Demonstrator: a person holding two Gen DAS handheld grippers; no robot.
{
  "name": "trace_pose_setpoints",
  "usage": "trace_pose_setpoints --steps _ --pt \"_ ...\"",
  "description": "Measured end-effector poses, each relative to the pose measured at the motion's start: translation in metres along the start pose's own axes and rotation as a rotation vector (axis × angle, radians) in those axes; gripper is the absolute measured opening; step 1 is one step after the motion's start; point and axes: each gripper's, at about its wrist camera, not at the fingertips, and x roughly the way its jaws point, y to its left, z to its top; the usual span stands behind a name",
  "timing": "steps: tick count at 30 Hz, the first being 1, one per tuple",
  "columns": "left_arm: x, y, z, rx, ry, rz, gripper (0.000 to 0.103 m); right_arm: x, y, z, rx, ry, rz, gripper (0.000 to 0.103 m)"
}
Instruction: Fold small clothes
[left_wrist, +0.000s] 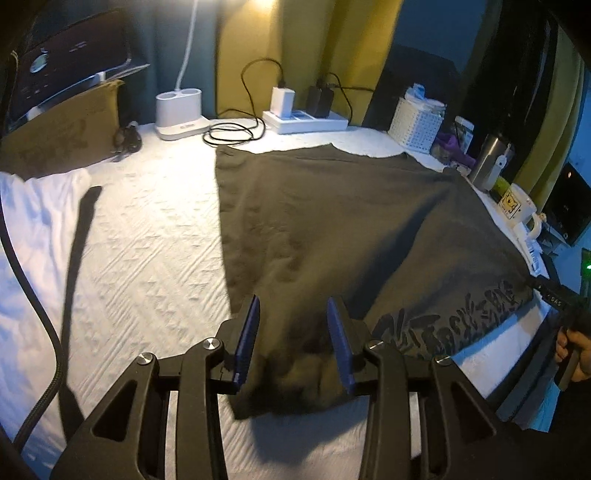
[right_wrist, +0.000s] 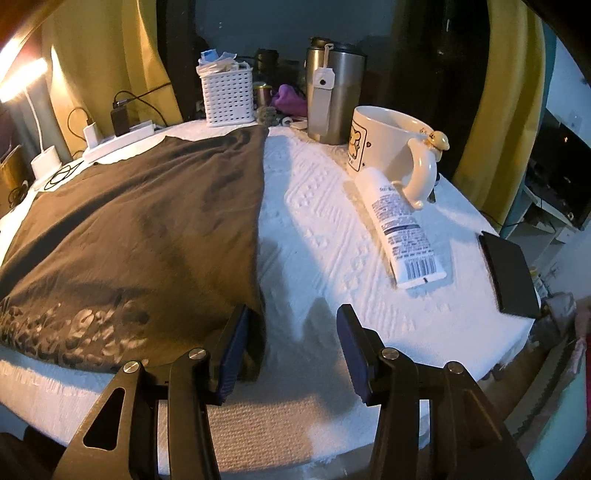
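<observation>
shirt (left_wrist: 332, 229) flat, left edge straight, bare cloth (left_wrist: 147, 240) beside | left gripper (left_wrist: 293, 339) apart over hem | right gripper (right_wrist: 291, 350) apart at corner | mug (right_wrist: 384, 140), tube (right_wrist: 402, 229) near

Yellow curtains (right_wrist: 517, 92) against a dark wall – lamp glow (right_wrist: 22, 77) over the white-covered table (right_wrist: 325, 229)

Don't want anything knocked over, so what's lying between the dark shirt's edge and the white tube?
Nothing: in the right wrist view only bare white table cover separates the dark shirt from the white tube.
</observation>
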Motion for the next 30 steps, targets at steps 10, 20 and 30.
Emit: trace_pose_setpoints --steps 10,20,30 --pt "0.044 0.006 -0.001 -0.023 0.099 0.053 0.038 0.017 -0.004 0.000 0.003 0.016 0.025 0.050" --pt "0.023 0.013 0.003 -0.003 0.032 0.051 0.039 0.008 -0.005 0.004 0.032 0.020 0.001 0.051" --pt "-0.014 0.002 0.015 0.014 -0.103 -0.016 0.051 -0.025 0.007 0.004 0.043 -0.030 0.011 0.054"
